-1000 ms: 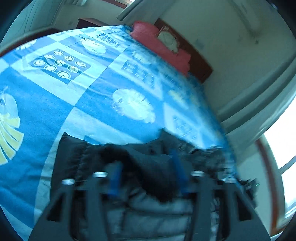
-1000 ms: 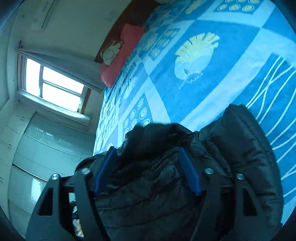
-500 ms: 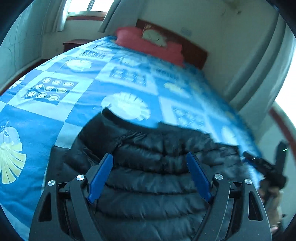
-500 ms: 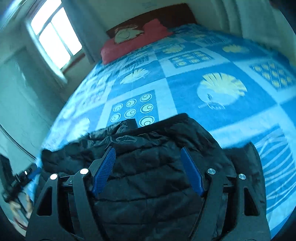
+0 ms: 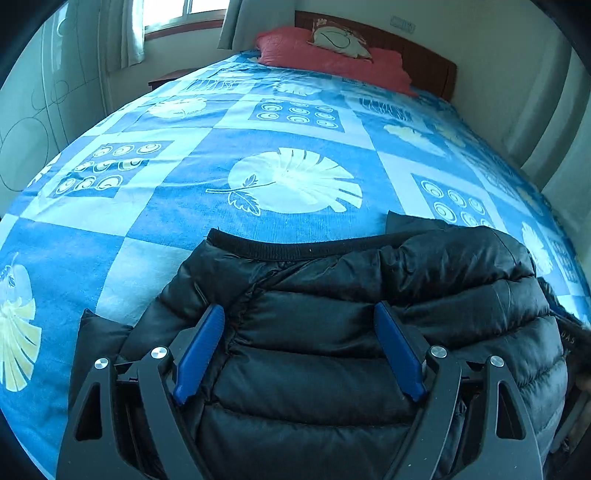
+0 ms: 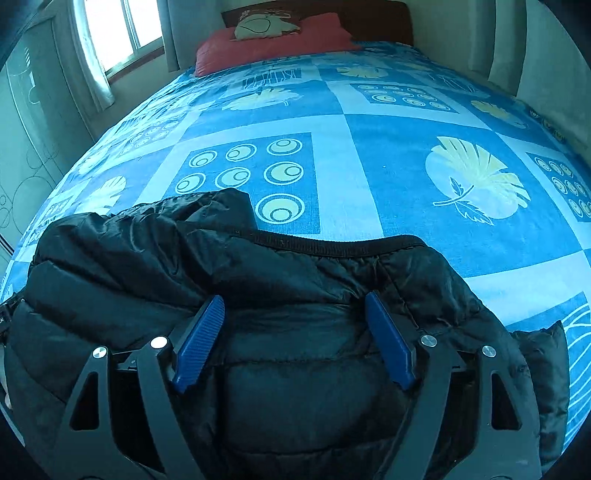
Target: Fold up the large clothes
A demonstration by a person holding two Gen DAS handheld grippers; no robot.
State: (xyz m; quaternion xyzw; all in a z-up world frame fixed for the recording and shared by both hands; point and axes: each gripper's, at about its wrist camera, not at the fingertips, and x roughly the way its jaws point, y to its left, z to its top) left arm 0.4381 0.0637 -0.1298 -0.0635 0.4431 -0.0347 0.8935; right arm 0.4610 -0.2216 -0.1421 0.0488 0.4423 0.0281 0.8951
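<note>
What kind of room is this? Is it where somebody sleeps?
Yes, most likely a bedroom. A big bed with a blue patterned cover fills the view, red pillows lie against a wooden headboard, and a curtained window is beside it. A black jacket lies on the bed.

Both wrist views look from the foot of the bed (image 5: 295,125) toward the headboard, low and close over the black puffer jacket (image 5: 351,332) beneath them. The left view sits to one side, the right to the other; both share the jacket's hem, blue cover and red pillow (image 6: 273,44).
</note>
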